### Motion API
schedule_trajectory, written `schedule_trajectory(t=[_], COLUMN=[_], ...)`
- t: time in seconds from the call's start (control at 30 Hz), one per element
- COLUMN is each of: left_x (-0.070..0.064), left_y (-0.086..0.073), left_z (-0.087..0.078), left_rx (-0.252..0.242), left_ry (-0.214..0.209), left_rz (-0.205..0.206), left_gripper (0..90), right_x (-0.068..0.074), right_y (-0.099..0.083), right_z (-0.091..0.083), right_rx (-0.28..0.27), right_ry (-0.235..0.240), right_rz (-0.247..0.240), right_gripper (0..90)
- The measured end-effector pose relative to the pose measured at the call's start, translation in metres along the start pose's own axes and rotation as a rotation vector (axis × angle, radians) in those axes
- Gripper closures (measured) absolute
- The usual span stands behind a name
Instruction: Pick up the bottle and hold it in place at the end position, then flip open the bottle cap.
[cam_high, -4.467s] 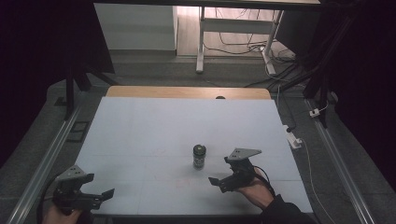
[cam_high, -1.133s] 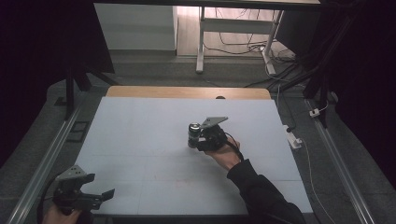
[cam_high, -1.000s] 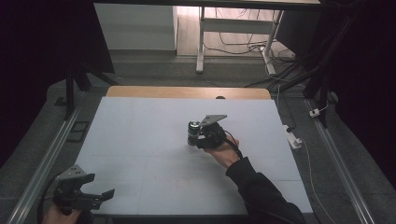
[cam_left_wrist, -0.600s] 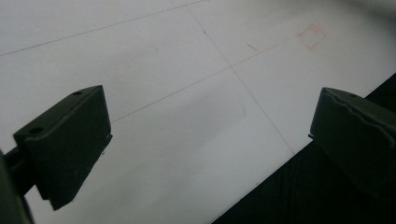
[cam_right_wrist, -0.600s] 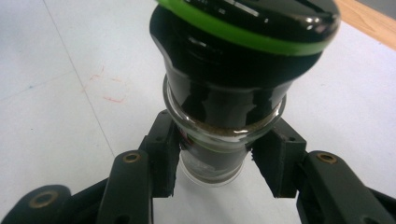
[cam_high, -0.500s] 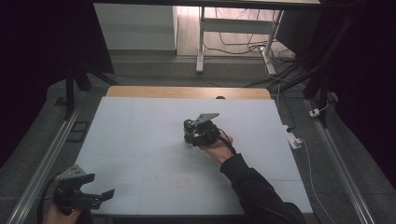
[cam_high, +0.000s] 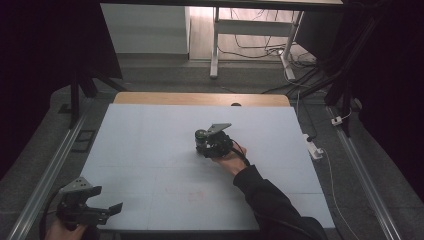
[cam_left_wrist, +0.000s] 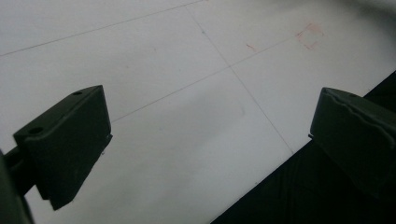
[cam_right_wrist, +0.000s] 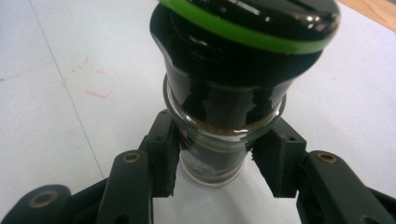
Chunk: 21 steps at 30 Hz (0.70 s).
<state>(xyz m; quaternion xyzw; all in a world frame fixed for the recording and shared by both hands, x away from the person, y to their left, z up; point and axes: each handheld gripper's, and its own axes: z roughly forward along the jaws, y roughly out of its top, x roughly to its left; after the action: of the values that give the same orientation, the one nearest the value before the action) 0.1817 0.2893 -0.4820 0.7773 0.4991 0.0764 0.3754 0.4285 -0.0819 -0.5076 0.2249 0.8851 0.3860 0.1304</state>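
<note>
The right tongs (cam_right_wrist: 215, 179) are gripping a small glass jar (cam_right_wrist: 224, 121) low on its clear body, one black pad pressing in on each side. The jar is standing upright, its black cap with a green ring (cam_right_wrist: 247, 28) topping it and a brownish fill showing through the glass. In the high view the right tongs (cam_high: 216, 145) and the jar (cam_high: 201, 140) are sitting near the middle of the white table (cam_high: 150, 150), with the person's dark sleeve (cam_high: 270, 200) reaching in from the near edge. The left tongs (cam_left_wrist: 210, 140) are gaping wide with nothing between them, hovering over the table's near left corner, where the high view is showing them (cam_high: 107, 212) in the person's left hand (cam_high: 65, 227). Faint red marks (cam_left_wrist: 309, 36) are showing on the table.
</note>
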Motion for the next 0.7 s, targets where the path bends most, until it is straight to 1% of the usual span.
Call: schedule_trajectory(t=[0.1, 0.23, 0.43, 0.5, 0.7], left_x=[-0.0002, -0.0005, -0.0008, -0.001, -0.0027], left_y=[0.0, 0.0001, 0.0002, 0.0004, 0.0022], left_z=[0.0001, 0.0, -0.0001, -0.0007, -0.0008], left_rx=[0.001, 0.001, 0.001, -0.01, -0.022], left_ry=[0.0, 0.001, 0.009, 0.005, 0.001], left_rz=[0.001, 0.001, 0.002, 0.003, 0.013], left_gripper=[0.0, 0.0, 0.0, 0.0, 0.0], right_x=[0.0001, -0.0007, -0.0015, -0.0019, -0.0022], right_y=[-0.0016, -0.0023, -0.0019, -0.0016, -0.0013], right_z=[-0.0001, -0.0001, 0.0001, 0.0001, 0.0003], right_rx=[-0.01, -0.01, -0.005, -0.002, 0.001], right_ry=[0.0, 0.004, 0.008, 0.011, 0.012], right_rz=[-0.002, 0.012, 0.015, 0.017, 0.019], right_gripper=[52.9, 52.9, 52.9, 52.9, 52.9])
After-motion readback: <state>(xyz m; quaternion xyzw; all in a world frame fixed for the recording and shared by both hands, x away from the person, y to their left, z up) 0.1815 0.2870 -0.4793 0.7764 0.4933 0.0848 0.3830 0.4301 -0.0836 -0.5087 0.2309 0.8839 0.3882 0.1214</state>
